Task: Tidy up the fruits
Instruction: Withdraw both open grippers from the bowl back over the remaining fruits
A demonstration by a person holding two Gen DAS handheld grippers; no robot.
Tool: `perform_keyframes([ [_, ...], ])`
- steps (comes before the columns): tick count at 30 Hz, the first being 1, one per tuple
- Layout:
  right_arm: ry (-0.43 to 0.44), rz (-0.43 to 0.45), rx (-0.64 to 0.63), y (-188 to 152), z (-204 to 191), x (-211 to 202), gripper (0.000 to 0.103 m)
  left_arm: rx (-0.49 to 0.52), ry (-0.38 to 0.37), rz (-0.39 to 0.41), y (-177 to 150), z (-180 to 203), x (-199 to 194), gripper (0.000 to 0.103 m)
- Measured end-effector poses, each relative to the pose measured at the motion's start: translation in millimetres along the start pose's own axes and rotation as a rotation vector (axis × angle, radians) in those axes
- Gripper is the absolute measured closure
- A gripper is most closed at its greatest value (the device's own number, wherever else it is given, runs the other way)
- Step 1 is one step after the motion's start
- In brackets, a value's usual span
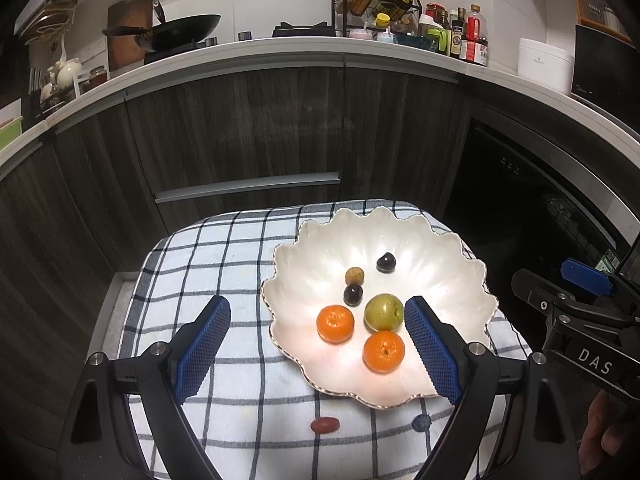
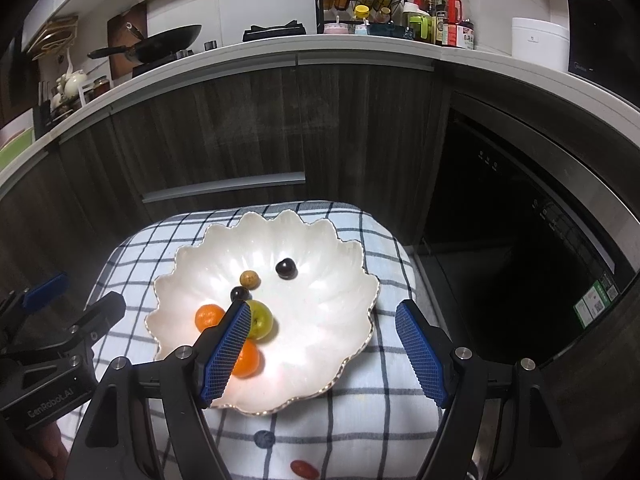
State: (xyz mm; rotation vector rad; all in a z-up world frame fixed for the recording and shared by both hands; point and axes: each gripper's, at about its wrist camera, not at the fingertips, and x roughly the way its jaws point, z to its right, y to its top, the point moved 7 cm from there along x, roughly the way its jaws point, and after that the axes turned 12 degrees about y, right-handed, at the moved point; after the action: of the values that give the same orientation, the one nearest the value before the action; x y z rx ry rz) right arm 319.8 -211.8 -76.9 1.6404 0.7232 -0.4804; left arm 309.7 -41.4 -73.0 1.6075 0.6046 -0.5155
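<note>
A white scalloped dish point(image 1: 440, 264) point(image 2: 320, 320) sits on a checked cloth. In it lie two oranges point(image 1: 335, 323) point(image 1: 383, 351), a green fruit point(image 1: 383, 312) point(image 2: 262, 319), two dark round fruits point(image 1: 386, 261) point(image 1: 353, 294) and a small brown fruit point(image 1: 354, 275) point(image 2: 250, 278). A red oblong fruit point(image 1: 325, 424) point(image 2: 304, 468) and a dark blue fruit point(image 1: 421, 422) point(image 2: 265, 439) lie on the cloth in front of the dish. My left gripper point(image 1: 318, 344) is open and empty above the dish's near left part. My right gripper point(image 2: 320, 348) is open and empty above the dish's near right part.
The checked cloth point(image 1: 224, 264) covers a small raised surface. Dark wood cabinets point(image 1: 240, 128) stand behind it. A black oven front point(image 2: 520, 216) is to the right. The counter above holds a wok point(image 1: 176, 32) and several bottles point(image 1: 464, 36).
</note>
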Motion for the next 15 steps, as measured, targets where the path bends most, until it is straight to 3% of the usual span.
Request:
perform_keyframes([
  [15,0.010,-0.025,0.008,-22.9,3.1,-3.2,0.027,0.005,-0.014,-0.018,-25.7,4.5,-9.9,0.014],
])
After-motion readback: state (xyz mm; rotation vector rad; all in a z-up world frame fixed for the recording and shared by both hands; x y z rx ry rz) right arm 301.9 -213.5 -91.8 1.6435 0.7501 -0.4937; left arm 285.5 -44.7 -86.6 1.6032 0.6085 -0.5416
